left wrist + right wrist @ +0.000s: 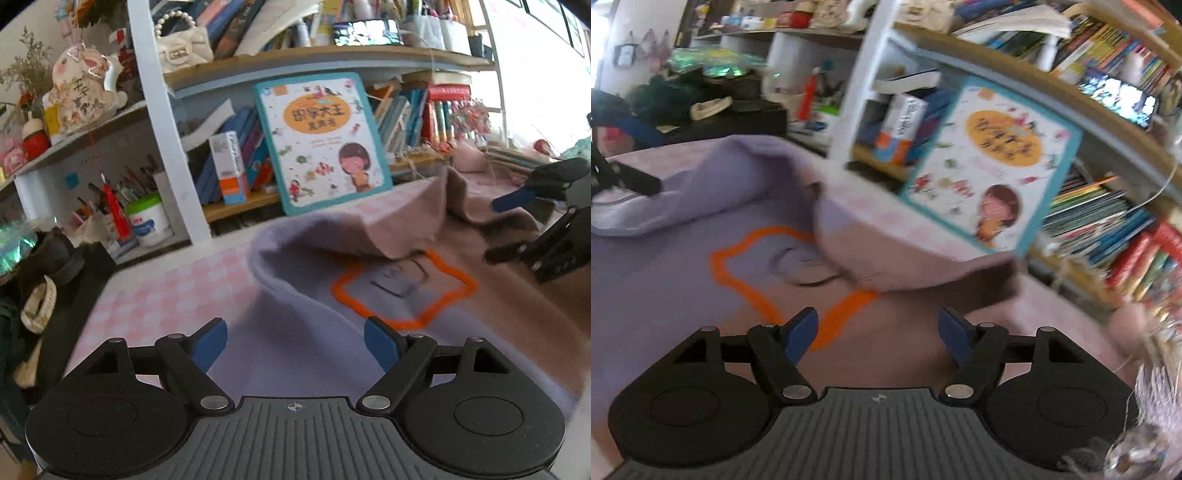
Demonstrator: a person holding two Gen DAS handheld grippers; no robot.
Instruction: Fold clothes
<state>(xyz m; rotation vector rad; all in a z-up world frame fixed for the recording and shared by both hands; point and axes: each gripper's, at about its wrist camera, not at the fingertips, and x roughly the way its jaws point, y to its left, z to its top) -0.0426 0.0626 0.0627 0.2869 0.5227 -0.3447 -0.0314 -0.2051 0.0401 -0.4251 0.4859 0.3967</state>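
Blue pads of the left gripper (295, 345) are seen spread wide apart at the bottom of the left view, with nothing held between them and the lilac part of the sweater (295, 295) lying under the gap. The sweater is spread over a pink checked mat (166, 291) and is coloured lilac on one side and dusty pink on the other, with an orange outline (402, 291) stitched across the middle. A pink sleeve (406, 229) is folded in over the top of that outline, and a lilac fold is raised beside it. In the right view, the right gripper (879, 332) is likewise shown with its jaws apart and empty, poised over the pink half of the sweater (683, 295) and the lower edge of the outline (768, 273). Each gripper is caught by the other camera: the right one (535, 221) appears at the right edge of the left view, one blue pad visible against the pink cloth, while the left one (624, 155) is glimpsed at the left edge of the right view, above the lilac fold. A picture book (321, 140) is propped against a bookshelf (295, 59) behind the mat in both views. Only the left view shows a white jar (147, 221) on the lower shelf and a cream bag (183, 46) on the upper one. Both views are blurred.
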